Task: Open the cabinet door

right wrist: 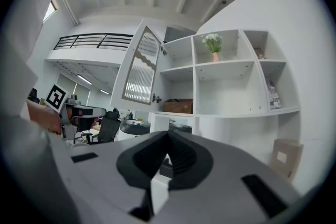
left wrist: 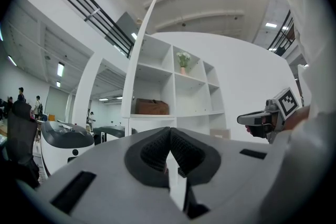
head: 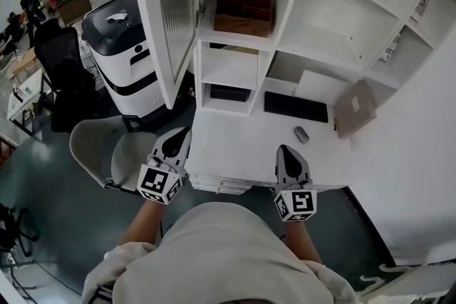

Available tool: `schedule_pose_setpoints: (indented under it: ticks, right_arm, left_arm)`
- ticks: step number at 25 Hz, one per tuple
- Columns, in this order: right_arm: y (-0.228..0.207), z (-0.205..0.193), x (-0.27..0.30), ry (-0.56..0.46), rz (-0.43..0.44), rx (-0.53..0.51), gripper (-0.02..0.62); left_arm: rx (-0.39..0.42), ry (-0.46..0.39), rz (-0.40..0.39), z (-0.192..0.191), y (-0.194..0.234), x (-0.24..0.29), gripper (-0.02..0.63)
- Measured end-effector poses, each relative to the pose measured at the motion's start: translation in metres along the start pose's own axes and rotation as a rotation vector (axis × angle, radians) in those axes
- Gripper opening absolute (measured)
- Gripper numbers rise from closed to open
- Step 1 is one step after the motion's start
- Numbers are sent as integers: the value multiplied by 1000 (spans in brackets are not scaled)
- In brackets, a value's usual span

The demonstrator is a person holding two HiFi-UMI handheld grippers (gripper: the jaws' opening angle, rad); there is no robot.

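The cabinet door [head: 171, 11], a white frame with ribbed glass, stands swung wide open at the left of the white shelf unit [head: 299, 32]. In the left gripper view the door [left wrist: 142, 44] shows edge-on, and in the right gripper view the door [right wrist: 140, 71] shows its glass face. My left gripper [head: 182, 135] is held over the desk's near left corner, below the door and apart from it, shut with nothing in it. My right gripper [head: 285, 152] hovers at the desk's front edge, also shut and empty. Both point about level toward the shelves.
A brown box [head: 244, 11] sits in the opened compartment. A keyboard [head: 296, 107], a mouse [head: 302, 134] and a leaning cardboard piece [head: 355, 107] are on the white desk [head: 235, 139]. A black-and-white machine [head: 117, 46] and a grey chair [head: 107, 149] stand at the left.
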State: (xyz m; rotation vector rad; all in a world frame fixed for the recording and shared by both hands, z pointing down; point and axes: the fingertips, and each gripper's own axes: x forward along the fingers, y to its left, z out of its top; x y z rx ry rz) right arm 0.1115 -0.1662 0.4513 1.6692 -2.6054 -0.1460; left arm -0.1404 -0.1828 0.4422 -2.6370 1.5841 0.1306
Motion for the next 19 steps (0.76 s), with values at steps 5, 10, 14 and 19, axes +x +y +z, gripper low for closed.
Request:
schedule_pose_setpoints:
  ticks: [5, 10, 14, 19]
  right_arm:
    - [0, 1, 0, -2, 1, -2, 3]
    - [0, 0, -1, -1, 3, -1, 3]
    - [-2, -1, -2, 1, 3, -1, 3]
    - [-2, -1, -3, 3, 4, 1, 3]
  left_arm:
    - [2, 2, 4, 0, 1, -1, 0]
    - [7, 2, 6, 1, 1, -1, 0]
    - [7, 6, 5, -1, 0, -1, 0]
    - [4, 6, 6, -1, 0, -2, 0]
